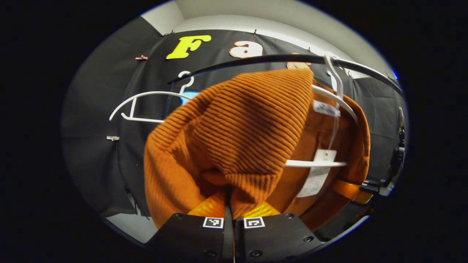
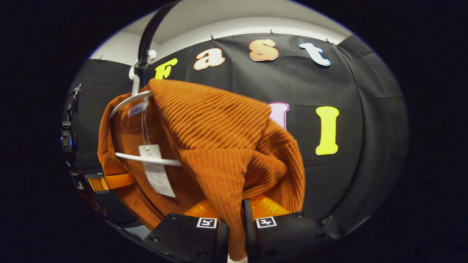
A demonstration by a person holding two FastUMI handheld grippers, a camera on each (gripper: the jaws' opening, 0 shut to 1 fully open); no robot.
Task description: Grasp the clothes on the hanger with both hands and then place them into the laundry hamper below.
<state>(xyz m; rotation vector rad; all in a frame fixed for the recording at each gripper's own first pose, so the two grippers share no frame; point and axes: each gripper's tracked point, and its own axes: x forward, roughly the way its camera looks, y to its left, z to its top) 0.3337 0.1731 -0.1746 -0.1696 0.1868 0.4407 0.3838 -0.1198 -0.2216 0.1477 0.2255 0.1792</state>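
An orange ribbed knit sweater (image 1: 241, 128) hangs on a white hanger (image 1: 334, 98) hooked over a black rail (image 1: 256, 60). In the left gripper view my left gripper (image 1: 229, 204) is shut on a fold of the sweater's lower edge. My right gripper (image 2: 236, 219) is shut on another fold of the sweater (image 2: 219, 138), with cloth hanging down between its fingers. The white hanger (image 2: 128, 100) with its paper tag (image 2: 155, 175) shows at the left of the right gripper view. Each view shows the other gripper at its edge, pressed into the far side of the sweater.
A second, bare white hanger (image 1: 142, 106) hangs on the rail to the left in the left gripper view. Black cloth walls close in behind. A pale floor strip (image 1: 133, 224) shows below the cloth.
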